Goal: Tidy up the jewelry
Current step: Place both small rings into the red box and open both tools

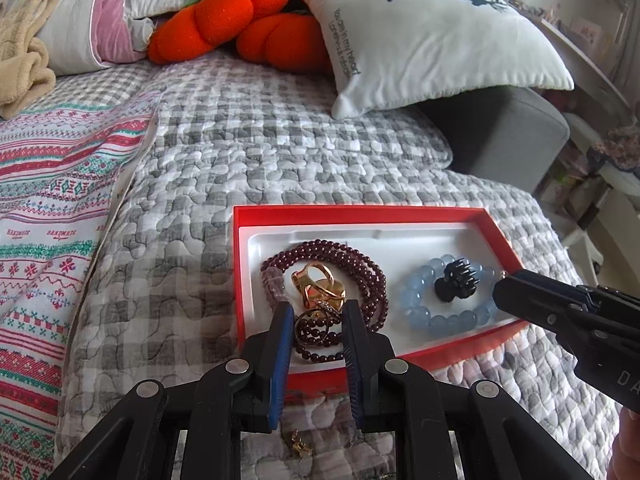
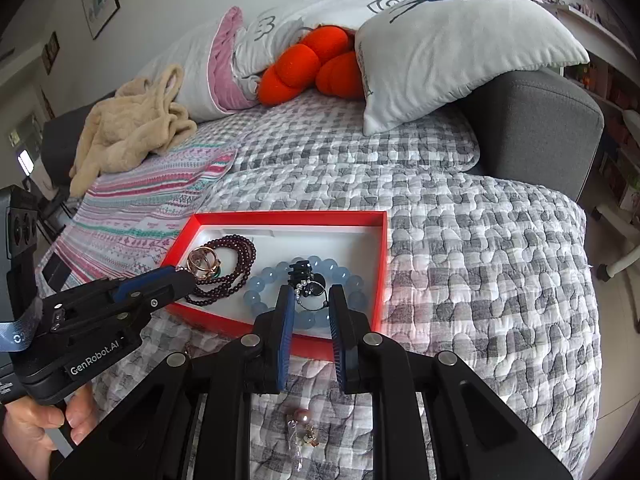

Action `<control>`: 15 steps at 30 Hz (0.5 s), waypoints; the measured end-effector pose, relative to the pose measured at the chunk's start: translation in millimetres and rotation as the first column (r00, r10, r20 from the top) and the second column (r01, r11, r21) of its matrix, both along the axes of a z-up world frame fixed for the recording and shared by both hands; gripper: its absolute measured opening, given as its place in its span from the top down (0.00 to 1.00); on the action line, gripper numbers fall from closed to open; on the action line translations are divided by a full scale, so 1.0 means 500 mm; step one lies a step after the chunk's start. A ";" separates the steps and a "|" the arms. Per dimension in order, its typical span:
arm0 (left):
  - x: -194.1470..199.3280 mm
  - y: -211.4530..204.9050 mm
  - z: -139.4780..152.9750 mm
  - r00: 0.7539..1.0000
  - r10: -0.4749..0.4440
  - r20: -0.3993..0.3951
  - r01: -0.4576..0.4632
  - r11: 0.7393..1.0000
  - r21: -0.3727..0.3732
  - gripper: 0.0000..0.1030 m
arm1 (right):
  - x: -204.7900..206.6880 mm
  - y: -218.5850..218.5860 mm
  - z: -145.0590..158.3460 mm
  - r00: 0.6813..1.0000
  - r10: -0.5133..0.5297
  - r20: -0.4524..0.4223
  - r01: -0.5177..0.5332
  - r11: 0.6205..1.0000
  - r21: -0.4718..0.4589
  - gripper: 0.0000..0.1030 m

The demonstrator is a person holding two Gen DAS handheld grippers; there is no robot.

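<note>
Two grippers are seen, both over the near edge of one red box (image 1: 240,280). The left gripper (image 1: 316,316) is held with its jaws narrowly apart, and nothing is clamped between the blue pads (image 1: 282,344); gold rings and dark beads lie in the gap beyond the tips. The right gripper (image 2: 310,300) is likewise parted by a narrow gap, with a small black beaded piece (image 2: 312,290) seen between its fingertips; whether that piece is touched by the pads cannot be told.

Inside the box's white liner (image 1: 400,248), one dark red bead strand (image 1: 360,264), coiled in several loops, is laid at the left end, and a cluster of gold rings (image 1: 318,284) rests on it; at least three are counted. One pale blue bead bracelet (image 1: 436,320) is laid at the right end, and one black claw clip (image 1: 456,280) sits within its ring.

Outside the box, on the grey checked quilt (image 2: 460,240), small pieces are left just below the grippers: a gold trinket (image 1: 300,446) in the left view, and a pink pearl (image 2: 302,416) with a clear charm (image 2: 298,440) in the right view.

Further out, one striped blanket (image 1: 48,200), one deer-print cushion (image 2: 460,40), orange plush shapes (image 2: 312,64) and one beige garment (image 2: 132,128) are seen.
</note>
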State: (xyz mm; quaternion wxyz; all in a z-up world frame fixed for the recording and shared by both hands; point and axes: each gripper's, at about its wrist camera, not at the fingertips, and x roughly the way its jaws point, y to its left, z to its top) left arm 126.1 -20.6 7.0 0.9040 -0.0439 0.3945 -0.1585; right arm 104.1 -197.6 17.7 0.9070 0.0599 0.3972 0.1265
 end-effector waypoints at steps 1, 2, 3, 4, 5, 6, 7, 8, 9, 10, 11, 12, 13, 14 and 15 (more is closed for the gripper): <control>0.003 -0.001 -0.003 1.000 0.002 -0.002 -0.002 1.000 0.000 0.81 | 0.002 -0.001 -0.002 1.000 0.001 -0.001 -0.001 1.000 -0.001 0.82; 0.005 -0.001 -0.003 1.000 0.003 0.000 -0.003 1.000 -0.004 0.81 | 0.006 -0.002 -0.004 1.000 0.002 -0.005 -0.002 1.000 -0.003 0.82; 0.006 -0.002 -0.003 1.000 0.006 0.000 -0.006 1.000 -0.005 0.81 | 0.009 -0.003 -0.007 1.000 0.002 -0.011 -0.002 1.000 -0.002 0.82; 0.006 -0.004 -0.002 1.000 0.005 -0.002 -0.005 1.000 -0.003 0.81 | 0.012 -0.005 -0.010 1.000 0.003 -0.016 -0.003 1.000 0.000 0.82; 0.006 -0.005 0.000 1.000 0.004 -0.003 -0.004 1.000 0.001 0.80 | 0.013 -0.006 -0.011 1.000 0.006 -0.017 -0.006 1.000 0.002 0.82; 0.004 -0.006 0.002 1.000 0.003 -0.002 -0.003 1.000 0.004 0.79 | 0.013 -0.007 -0.011 1.000 0.009 -0.014 -0.009 1.000 0.004 0.82; 0.002 -0.006 0.004 1.000 0.001 -0.002 -0.001 1.000 0.007 0.74 | 0.012 -0.007 -0.011 1.000 0.011 -0.013 -0.011 1.000 0.004 0.82; -0.001 -0.006 0.006 1.000 -0.003 0.000 0.003 1.000 0.009 0.69 | 0.012 -0.007 -0.010 1.000 0.014 -0.012 -0.014 1.000 0.005 0.82; -0.005 -0.006 0.009 1.000 -0.005 0.004 0.004 1.000 0.013 0.66 | 0.013 -0.007 -0.010 1.000 0.019 -0.012 -0.019 1.000 0.006 0.81; -0.008 -0.005 0.011 1.000 -0.005 0.010 0.004 1.000 0.018 0.63 | 0.013 -0.005 -0.009 1.000 0.023 -0.013 -0.023 1.000 0.003 0.81; -0.012 -0.003 0.013 1.000 -0.005 0.014 0.005 1.000 0.023 0.61 | 0.012 -0.004 -0.008 1.000 0.025 -0.011 -0.025 1.000 0.001 0.81; -0.015 -0.002 0.016 1.000 -0.006 0.016 0.006 1.000 0.027 0.60 | 0.012 -0.003 -0.007 0.999 0.031 -0.009 -0.031 1.000 0.003 0.81; -0.019 0.000 0.018 1.000 -0.007 0.017 0.007 1.000 0.027 0.60 | 0.011 -0.001 -0.005 0.999 0.039 -0.009 -0.039 0.999 0.006 0.81; -0.023 0.002 0.021 1.000 -0.010 0.018 0.010 1.000 0.026 0.59 | 0.009 0.001 -0.003 0.999 0.044 -0.009 -0.044 0.999 0.008 0.81; -0.029 0.004 0.024 1.000 -0.012 0.021 0.012 1.000 0.024 0.58 | 0.007 0.001 -0.001 0.999 0.048 -0.008 -0.048 0.999 0.011 0.80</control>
